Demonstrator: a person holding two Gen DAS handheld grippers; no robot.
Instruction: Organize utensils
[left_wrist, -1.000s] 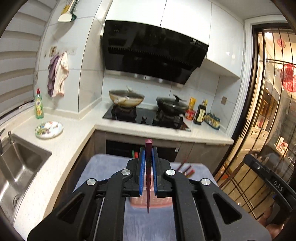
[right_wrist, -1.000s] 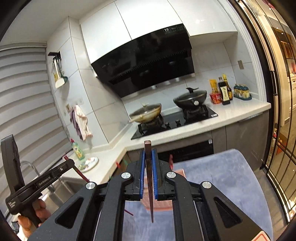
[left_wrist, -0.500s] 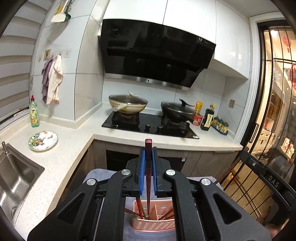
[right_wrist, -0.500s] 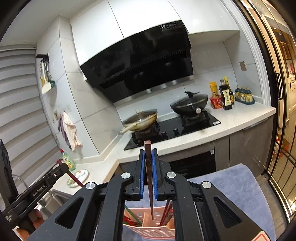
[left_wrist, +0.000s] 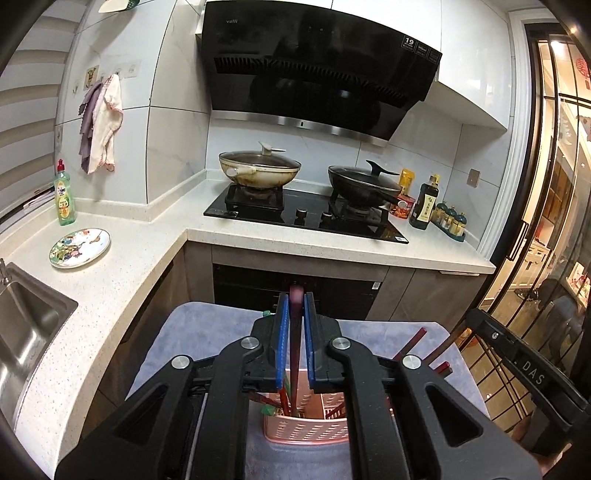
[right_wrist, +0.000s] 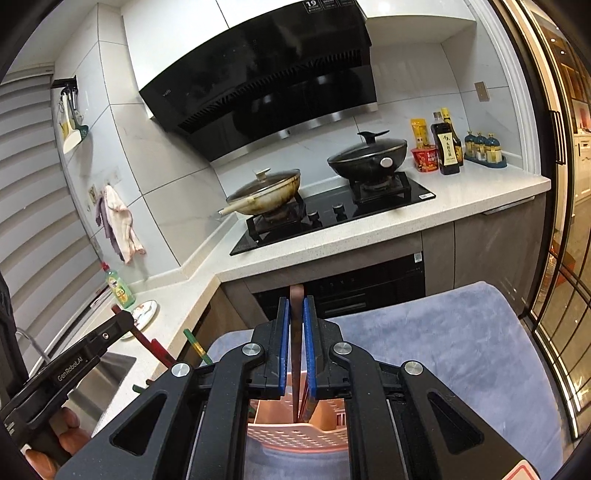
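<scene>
My left gripper (left_wrist: 295, 306) is shut on a dark red chopstick (left_wrist: 295, 354) that stands upright, its lower end down inside a pink perforated utensil basket (left_wrist: 306, 432). Several chopsticks stand in that basket. My right gripper (right_wrist: 295, 310) is shut on a brown chopstick (right_wrist: 296, 354), also upright, with its lower end inside the same pink basket (right_wrist: 295, 437). The left gripper's body shows at the left of the right wrist view (right_wrist: 70, 373), the right one's at the right of the left wrist view (left_wrist: 517, 365).
The basket sits on a grey-blue cloth (left_wrist: 207, 332) over a table. Behind it is a white counter (left_wrist: 110, 273) with a sink (left_wrist: 26, 325), a plate (left_wrist: 80, 247), a hob (left_wrist: 306, 218) with two woks, and bottles (left_wrist: 424, 203). A glass door (left_wrist: 546, 221) is at the right.
Both grippers have come down over the pink basket, so both chopsticks now reach into it. The basket has come into view under the jaws.
</scene>
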